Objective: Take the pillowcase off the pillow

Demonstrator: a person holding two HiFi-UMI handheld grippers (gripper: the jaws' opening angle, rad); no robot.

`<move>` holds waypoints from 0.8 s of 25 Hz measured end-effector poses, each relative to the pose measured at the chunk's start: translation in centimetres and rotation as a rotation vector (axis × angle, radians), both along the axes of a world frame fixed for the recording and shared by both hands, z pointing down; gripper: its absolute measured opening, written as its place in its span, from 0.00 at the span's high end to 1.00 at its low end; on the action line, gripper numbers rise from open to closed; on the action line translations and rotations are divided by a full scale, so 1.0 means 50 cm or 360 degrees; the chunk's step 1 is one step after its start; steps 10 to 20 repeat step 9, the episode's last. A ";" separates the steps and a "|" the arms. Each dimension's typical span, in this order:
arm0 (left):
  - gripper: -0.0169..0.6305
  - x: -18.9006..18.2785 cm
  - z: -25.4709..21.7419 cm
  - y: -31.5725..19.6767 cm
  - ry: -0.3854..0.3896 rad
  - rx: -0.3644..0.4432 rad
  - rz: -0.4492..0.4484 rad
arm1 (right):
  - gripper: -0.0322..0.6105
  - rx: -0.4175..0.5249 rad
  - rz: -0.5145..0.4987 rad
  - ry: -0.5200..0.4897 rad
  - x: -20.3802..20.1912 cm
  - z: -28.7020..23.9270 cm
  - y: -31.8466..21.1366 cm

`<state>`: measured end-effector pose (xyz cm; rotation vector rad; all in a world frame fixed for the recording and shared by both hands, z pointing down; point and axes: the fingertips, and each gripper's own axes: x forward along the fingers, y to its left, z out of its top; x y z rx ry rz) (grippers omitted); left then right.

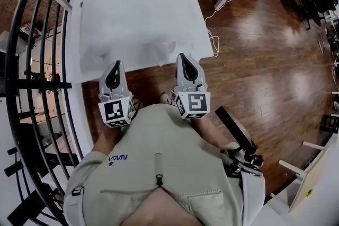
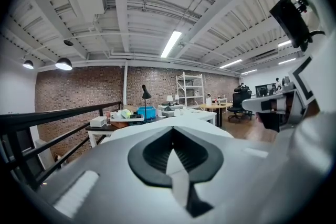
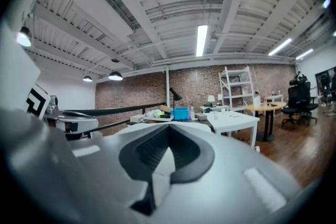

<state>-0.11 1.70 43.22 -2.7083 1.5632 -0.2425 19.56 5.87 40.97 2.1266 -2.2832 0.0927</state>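
While both sets of jaws are closed and empty, the left gripper and right gripper hover at the white table's near edge, with a black railing to the left and open wooden floor to the right.

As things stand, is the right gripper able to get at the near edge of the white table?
Probably yes. The right gripper points at the white table, its tip at the near edge, with nothing in between. Its jaws are shut, so it must open before gripping.
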 end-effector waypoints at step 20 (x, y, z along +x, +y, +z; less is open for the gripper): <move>0.96 0.004 -0.003 -0.017 0.0006 0.0019 0.0049 | 0.95 -0.0006 0.0040 0.0011 0.001 0.003 -0.011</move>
